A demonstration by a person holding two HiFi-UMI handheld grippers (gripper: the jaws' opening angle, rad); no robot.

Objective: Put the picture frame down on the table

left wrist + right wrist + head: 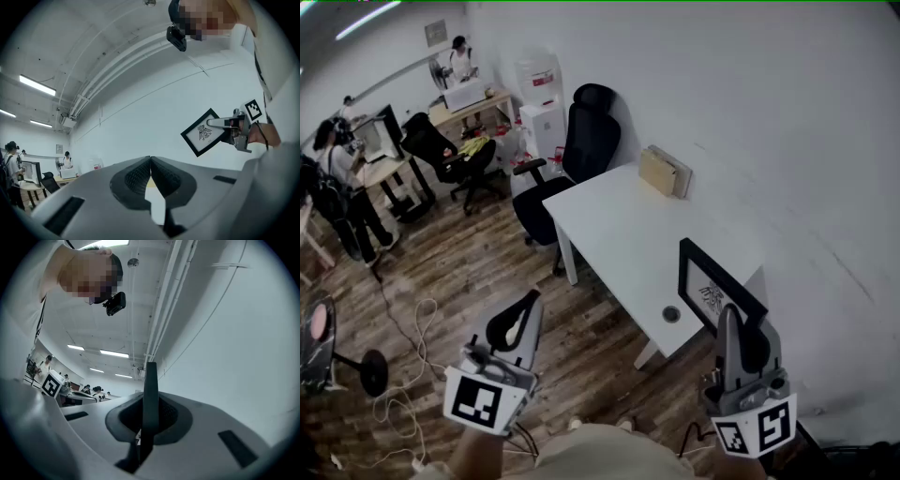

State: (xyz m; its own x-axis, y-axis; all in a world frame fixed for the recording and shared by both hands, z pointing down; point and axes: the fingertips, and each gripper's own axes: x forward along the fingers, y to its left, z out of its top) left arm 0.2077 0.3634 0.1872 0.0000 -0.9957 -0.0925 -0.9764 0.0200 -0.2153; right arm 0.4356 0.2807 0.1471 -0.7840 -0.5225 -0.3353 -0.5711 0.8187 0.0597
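Facing left, picture frame [713, 287] on edge

Ahead of me, a black office chair [586, 141] beside a water dispenser [541, 98], a tan box [661, 172] against the white wall [750, 84], cables [422, 328] across the wood floor [487, 272]

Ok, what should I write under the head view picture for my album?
Right gripper grips a black picture frame near the white table; left gripper shut and empty.
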